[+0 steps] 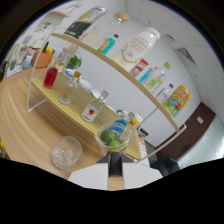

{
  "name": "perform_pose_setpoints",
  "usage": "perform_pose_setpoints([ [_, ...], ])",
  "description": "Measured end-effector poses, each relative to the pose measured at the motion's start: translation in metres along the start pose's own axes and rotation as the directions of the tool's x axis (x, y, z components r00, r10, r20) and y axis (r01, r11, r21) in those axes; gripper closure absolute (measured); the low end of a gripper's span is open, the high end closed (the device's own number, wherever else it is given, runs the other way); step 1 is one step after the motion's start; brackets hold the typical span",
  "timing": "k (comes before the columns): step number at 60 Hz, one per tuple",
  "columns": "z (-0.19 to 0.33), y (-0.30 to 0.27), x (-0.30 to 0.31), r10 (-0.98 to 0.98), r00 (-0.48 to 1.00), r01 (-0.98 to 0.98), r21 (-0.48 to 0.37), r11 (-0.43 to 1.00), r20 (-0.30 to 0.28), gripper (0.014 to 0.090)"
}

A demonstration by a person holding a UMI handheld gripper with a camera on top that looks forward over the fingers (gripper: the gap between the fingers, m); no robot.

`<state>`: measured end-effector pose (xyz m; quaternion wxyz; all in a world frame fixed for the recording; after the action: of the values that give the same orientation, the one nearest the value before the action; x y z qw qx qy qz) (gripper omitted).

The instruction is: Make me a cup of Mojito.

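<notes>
Between the two white fingers of the gripper, which stand apart with a gap on either side, sits a clear glass cup of green lime pieces on the tilted light wooden counter. Just beside it rests a clear tumbler holding ice. Beyond them stand a small clear bottle with a red label, another clear bottle and a red-filled bottle, under a clear shelf carrying a large white bottle.
</notes>
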<state>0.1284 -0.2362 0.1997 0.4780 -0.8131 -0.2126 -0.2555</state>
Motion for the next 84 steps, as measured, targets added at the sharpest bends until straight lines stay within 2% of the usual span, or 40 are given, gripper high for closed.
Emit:
perform_pose_setpoints([
  [6, 0.002, -0.012, 0.01, -0.239, 0.969, 0.243, 0.055, 0.968, -0.069, 0.0891],
  [22, 0.004, -0.031, 0.005, -0.687, 0.709, 0.705, 0.117, 0.7, -0.159, 0.0892],
  [36, 0.011, -0.043, -0.008, -0.84, 0.496, 0.868, 0.142, 0.475, -0.219, 0.0891],
  [50, 0.013, -0.041, -0.026, -0.918, 0.31, 0.946, 0.173, 0.273, -0.249, 0.0891],
  [62, 0.012, -0.042, -0.031, -0.915, 0.31, 0.944, 0.197, 0.264, -0.258, 0.089],
  [70, 0.008, -0.045, -0.026, -0.886, 0.388, 0.916, 0.212, 0.34, -0.255, 0.089],
  [77, -0.001, -0.055, -0.015, -0.799, 0.546, 0.834, 0.251, 0.491, -0.251, 0.0891],
  [84, -0.019, -0.073, 0.014, -0.606, 0.756, 0.655, 0.295, 0.696, -0.248, 0.089],
])
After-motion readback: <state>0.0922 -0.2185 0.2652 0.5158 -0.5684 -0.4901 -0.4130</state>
